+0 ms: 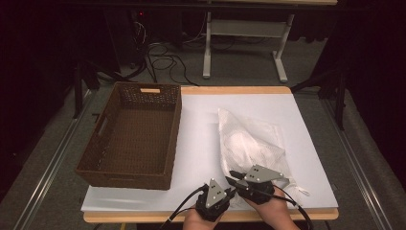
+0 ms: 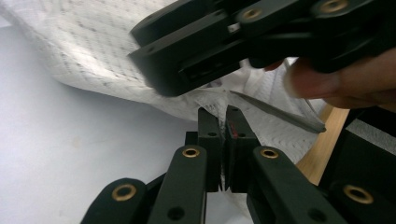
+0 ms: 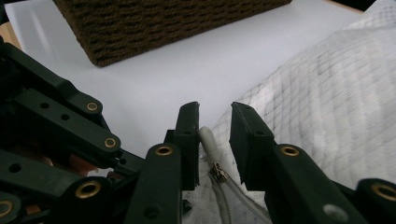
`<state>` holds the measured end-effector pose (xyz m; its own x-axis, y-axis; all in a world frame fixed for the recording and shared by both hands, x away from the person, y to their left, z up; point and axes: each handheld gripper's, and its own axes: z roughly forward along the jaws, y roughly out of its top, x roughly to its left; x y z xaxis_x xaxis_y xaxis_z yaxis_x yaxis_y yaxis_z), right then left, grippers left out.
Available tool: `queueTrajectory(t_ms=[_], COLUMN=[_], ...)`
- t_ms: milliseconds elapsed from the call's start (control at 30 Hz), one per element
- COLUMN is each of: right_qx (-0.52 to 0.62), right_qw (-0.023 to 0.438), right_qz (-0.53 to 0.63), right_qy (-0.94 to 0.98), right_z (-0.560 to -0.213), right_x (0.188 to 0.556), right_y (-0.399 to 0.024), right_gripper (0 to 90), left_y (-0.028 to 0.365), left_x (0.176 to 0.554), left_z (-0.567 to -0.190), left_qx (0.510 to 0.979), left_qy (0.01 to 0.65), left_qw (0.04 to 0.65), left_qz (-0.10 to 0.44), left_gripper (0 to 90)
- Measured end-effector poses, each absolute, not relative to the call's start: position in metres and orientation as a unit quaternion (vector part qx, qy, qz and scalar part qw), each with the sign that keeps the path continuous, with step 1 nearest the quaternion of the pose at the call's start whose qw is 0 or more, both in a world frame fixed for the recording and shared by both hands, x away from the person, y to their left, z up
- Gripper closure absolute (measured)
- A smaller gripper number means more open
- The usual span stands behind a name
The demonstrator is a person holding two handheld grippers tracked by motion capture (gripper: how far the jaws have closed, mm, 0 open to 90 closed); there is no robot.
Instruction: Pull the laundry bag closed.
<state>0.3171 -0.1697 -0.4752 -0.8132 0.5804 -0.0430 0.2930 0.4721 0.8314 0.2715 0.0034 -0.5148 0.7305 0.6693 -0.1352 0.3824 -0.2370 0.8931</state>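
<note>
1. White mesh zippered laundry bag [image 1: 249, 141]: soft, light, limp; lies on the tabletop [image 1: 201, 143] ahead of both grippers.
2. Left gripper [image 2: 223, 122]: clamped on the bag's near edge.
3. Right gripper [image 3: 215, 122]: jaws parted around the white zipper pull [image 3: 208, 140]; best hold.

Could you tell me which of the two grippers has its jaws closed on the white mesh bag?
The left gripper: its jaws are pinched together on an edge of the mesh bag. The right gripper has its jaws apart, with the zipper pull between them.
</note>
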Motion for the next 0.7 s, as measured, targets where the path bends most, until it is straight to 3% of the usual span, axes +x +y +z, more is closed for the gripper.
queueTrajectory(t_ms=[267,700], right_qx=[0.264,0.274], right_qw=[0.17,0.163], right_qz=[0.434,0.456], right_qy=[0.845,0.831], right_z=[-0.478,-0.468], right_x=[0.317,0.304], right_y=[-0.174,-0.196], right_gripper=[86.3,86.0], left_y=[0.004,0.011], left_x=[0.271,0.278], left_z=[-0.517,-0.523], left_qx=[0.78,0.779], left_qy=[0.34,0.375], left_qw=[0.506,0.483], left_qz=[0.141,0.14], left_gripper=[87.0,86.7])
